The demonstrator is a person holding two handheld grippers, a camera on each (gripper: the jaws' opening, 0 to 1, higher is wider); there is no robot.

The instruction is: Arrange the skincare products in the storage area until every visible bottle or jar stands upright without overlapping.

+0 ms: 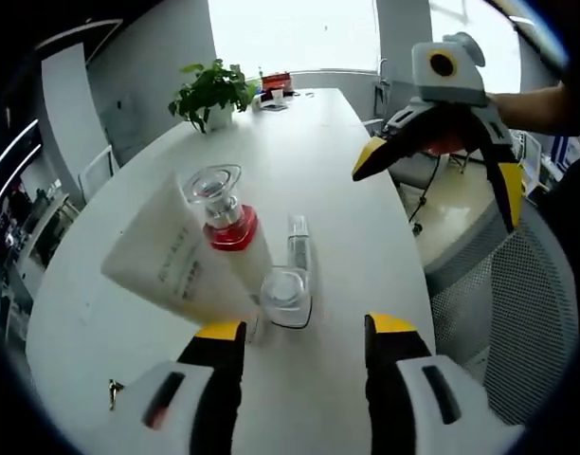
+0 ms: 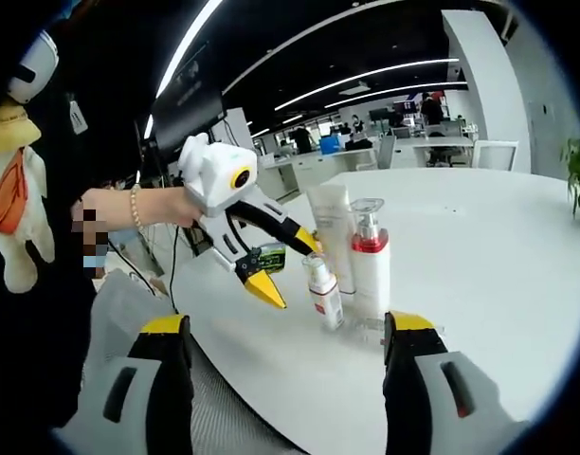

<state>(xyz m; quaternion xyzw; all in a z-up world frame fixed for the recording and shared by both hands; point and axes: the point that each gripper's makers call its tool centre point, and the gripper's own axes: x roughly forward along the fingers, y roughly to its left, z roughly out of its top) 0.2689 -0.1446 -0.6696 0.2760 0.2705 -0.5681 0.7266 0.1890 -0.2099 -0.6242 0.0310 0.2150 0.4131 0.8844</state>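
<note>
I count three products clustered near the white table's [image 2: 498,246] edge: small bottle [image 2: 322,289], white tube [image 2: 330,227], red-collared pump bottle [image 2: 370,261], all upright, long axes vertical. Open-plan office behind. My left gripper [image 2: 285,261] and right gripper [image 2: 285,355] both gape, holding nothing.

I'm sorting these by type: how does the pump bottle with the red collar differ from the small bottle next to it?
The pump bottle is clearly taller than the small bottle. The pump bottle has a clear cap over a red collar; the small bottle has a white cap and a red band low on its label. The pump bottle's body is wider. Both are white, stand upright on the white table, and sit close together.
</note>
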